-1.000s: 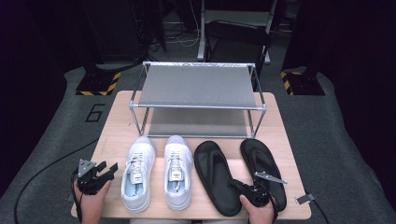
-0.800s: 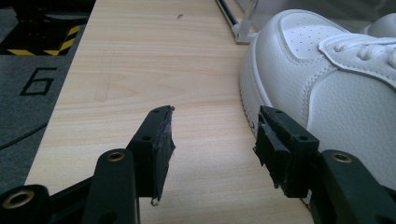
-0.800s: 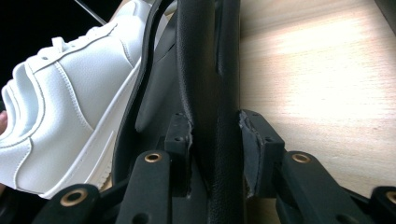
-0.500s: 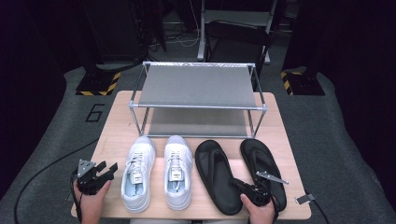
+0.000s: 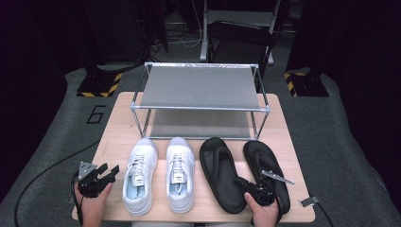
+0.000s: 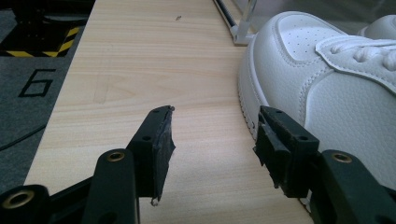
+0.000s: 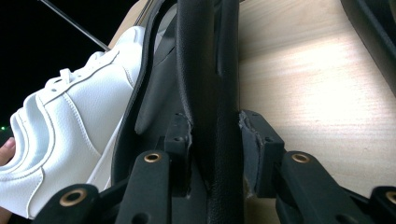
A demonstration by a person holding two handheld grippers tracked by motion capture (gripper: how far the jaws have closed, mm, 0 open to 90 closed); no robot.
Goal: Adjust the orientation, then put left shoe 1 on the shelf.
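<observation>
On table (image 5: 118,132): right gripper (image 7: 215,154) clamped on sandal (image 7: 205,70) edge; left gripper (image 6: 212,144) apart, beside sneaker (image 6: 327,84).

Bright overhead light on the table (image 5: 118,137), dark surroundings, slightly soft high view.

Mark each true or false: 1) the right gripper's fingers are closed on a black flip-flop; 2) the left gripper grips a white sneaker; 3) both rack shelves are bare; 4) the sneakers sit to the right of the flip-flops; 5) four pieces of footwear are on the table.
1) True: the right gripper clamps the edge of the left black flip-flop.
2) False: the left gripper is open beside the white sneaker, with bare table between its fingers.
3) True: the rack holds nothing.
4) False: they sit to the left.
5) True.
</observation>
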